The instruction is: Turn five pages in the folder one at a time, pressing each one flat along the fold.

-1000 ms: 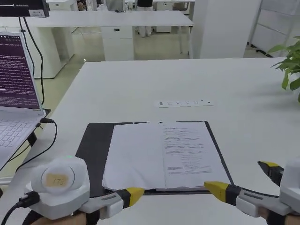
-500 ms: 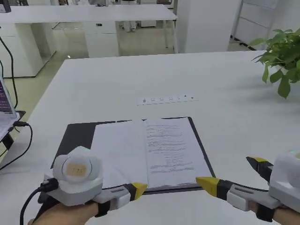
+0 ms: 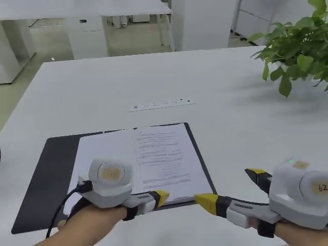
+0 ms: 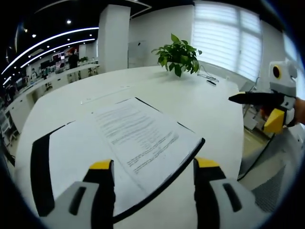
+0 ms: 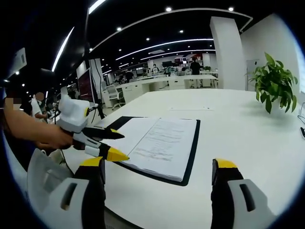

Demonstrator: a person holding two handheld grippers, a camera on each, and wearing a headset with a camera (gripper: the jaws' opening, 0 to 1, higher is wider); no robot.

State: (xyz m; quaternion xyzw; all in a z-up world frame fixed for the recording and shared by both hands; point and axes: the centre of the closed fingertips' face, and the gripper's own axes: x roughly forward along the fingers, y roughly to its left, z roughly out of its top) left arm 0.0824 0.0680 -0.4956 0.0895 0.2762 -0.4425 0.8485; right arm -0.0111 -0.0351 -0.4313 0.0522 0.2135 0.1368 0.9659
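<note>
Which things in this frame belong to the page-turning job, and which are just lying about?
Job: folder, open pages, left gripper, right gripper, both with jaws open.
Lying about: potted plant, socket strip.
</note>
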